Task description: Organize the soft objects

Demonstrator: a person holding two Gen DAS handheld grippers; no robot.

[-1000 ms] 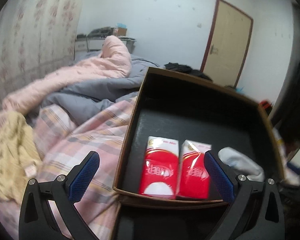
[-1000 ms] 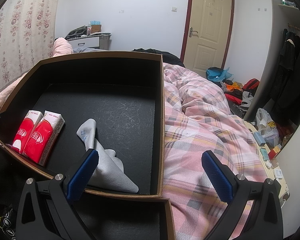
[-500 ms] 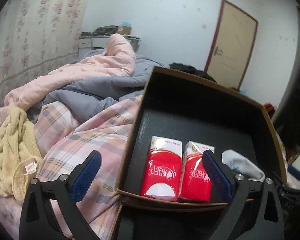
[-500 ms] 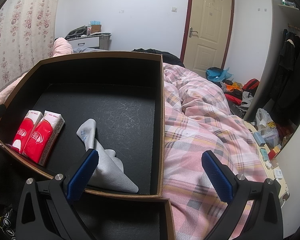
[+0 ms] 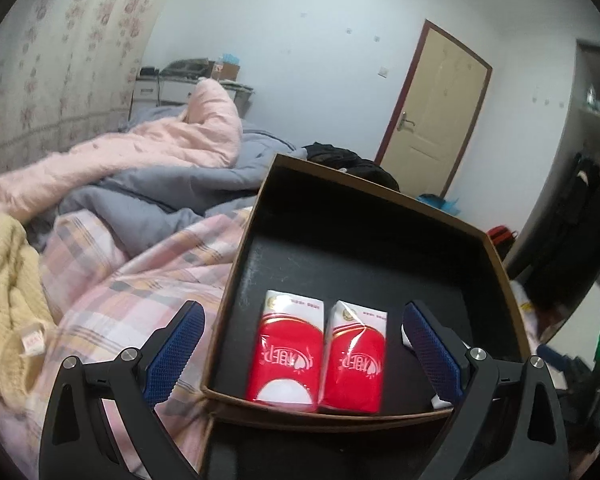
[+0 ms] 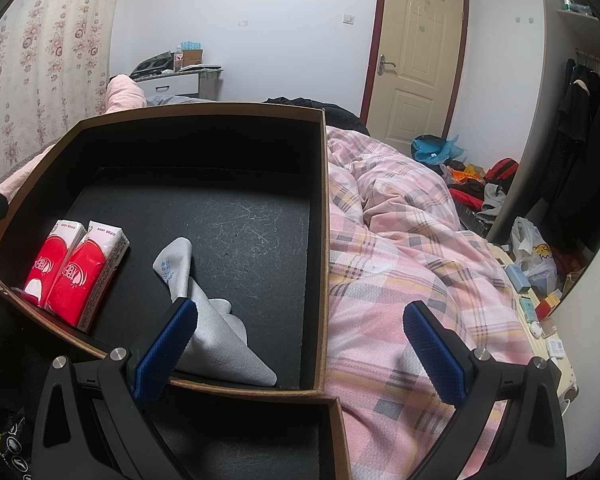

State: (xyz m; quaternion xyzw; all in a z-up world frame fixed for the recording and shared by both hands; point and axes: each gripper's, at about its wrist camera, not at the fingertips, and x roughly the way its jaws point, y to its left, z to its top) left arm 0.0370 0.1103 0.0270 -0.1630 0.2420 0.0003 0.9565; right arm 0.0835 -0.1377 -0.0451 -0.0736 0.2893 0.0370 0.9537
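Box (image 6: 320,240): black, open-topped, sitting on the plaid quilt (image 6: 400,280) so soft items are staying together inside.
Tissue packs (image 5: 316,356): two red packs lying side by side, touching, against the near left wall, leaving floor free.
Grey cloth (image 6: 216,320): lying loosely folded beside them, apart.
Left gripper (image 5: 304,340): hovering before the packs, jaws spread wide, gripping nothing.
Right gripper (image 6: 300,340): jaws wide apart, empty, straddling the box's right wall.
Knitted garment (image 5: 8,292): cream, waiting outside, probably next.

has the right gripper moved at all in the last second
No. In the right wrist view the right gripper frames the dark cardboard box and grey folded cloth exactly as before, fingers open.
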